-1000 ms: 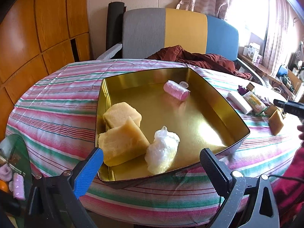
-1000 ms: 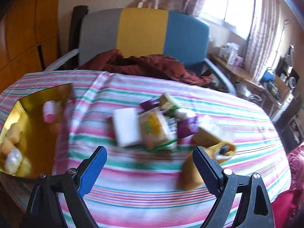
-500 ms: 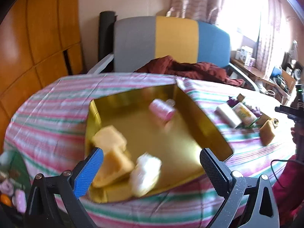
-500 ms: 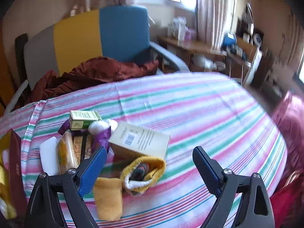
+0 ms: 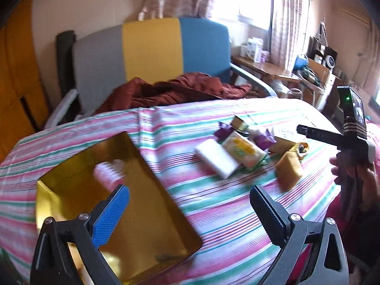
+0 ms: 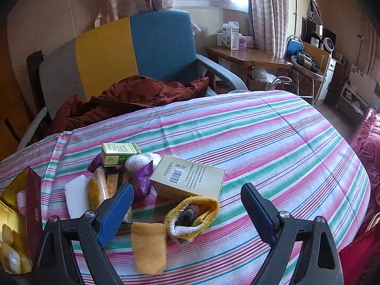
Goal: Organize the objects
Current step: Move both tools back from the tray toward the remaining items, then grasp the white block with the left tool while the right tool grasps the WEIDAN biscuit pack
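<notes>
At the left, the gold tin [image 5: 152, 211] was seen on the striped cloth [image 6: 261, 128], a pink roll [image 5: 106, 173] inside it. The left gripper [image 5: 190, 213] was spread wide over the tin's edge, nothing between its jaws. Right of the tin lay the loose pile: a white block [image 6: 76, 194], a beige box [image 6: 190, 178], a yellow sponge [image 6: 148, 247] and a yellow sock [image 6: 193, 216]. The right gripper [image 6: 187, 204] was released above the sock, gripping nothing. The limp sock could be snagged by 1 finger and dragged into the box, or 2 items pinched together.
</notes>
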Demonstrator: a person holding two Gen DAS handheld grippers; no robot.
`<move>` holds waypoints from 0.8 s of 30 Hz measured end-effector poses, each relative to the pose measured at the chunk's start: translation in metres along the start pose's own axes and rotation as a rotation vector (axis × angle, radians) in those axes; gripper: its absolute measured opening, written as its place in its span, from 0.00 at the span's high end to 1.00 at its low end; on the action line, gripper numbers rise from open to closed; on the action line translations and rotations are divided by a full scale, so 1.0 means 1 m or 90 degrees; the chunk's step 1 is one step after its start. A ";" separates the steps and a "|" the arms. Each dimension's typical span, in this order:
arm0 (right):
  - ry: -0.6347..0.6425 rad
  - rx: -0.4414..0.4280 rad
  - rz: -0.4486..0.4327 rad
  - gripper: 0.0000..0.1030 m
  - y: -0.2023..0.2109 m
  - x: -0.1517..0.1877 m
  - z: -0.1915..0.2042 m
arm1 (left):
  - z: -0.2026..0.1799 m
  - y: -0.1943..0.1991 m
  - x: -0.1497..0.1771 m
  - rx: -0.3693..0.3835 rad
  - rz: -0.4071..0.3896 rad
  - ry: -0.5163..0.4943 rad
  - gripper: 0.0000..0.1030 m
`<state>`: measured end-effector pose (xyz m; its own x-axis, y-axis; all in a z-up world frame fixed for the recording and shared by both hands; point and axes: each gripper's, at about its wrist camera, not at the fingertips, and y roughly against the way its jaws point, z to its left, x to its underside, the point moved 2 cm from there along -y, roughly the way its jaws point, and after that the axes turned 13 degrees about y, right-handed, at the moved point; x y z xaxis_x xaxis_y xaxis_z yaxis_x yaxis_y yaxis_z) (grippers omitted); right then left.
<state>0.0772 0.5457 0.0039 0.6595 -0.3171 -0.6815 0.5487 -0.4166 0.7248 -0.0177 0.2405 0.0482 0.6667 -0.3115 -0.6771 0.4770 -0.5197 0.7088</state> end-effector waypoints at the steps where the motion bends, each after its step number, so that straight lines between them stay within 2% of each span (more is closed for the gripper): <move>1: 0.003 -0.003 -0.001 0.09 0.000 0.000 0.001 | -0.005 -0.007 -0.003 0.006 0.012 0.001 0.03; 3: 0.011 -0.012 -0.001 0.09 0.000 -0.001 0.005 | -0.014 -0.022 -0.010 0.016 0.034 0.005 0.04; 10: -0.002 -0.032 -0.004 0.09 0.001 0.000 0.002 | -0.039 -0.082 -0.025 -0.006 0.105 0.005 0.11; 14: -0.018 -0.046 -0.007 0.09 0.002 0.000 -0.002 | -0.047 -0.129 -0.030 -0.068 0.156 -0.004 0.19; 18: -0.025 -0.059 -0.009 0.09 0.002 -0.001 -0.003 | -0.045 -0.166 -0.032 -0.121 0.184 0.000 0.22; 24: -0.033 -0.073 -0.002 0.09 -0.001 0.000 -0.004 | -0.048 -0.199 -0.034 -0.112 0.214 0.034 0.22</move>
<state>0.0784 0.5497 0.0034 0.6316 -0.3607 -0.6863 0.6081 -0.3185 0.7271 -0.1078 0.3929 -0.0600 0.8291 -0.3968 -0.3938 0.3152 -0.2500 0.9155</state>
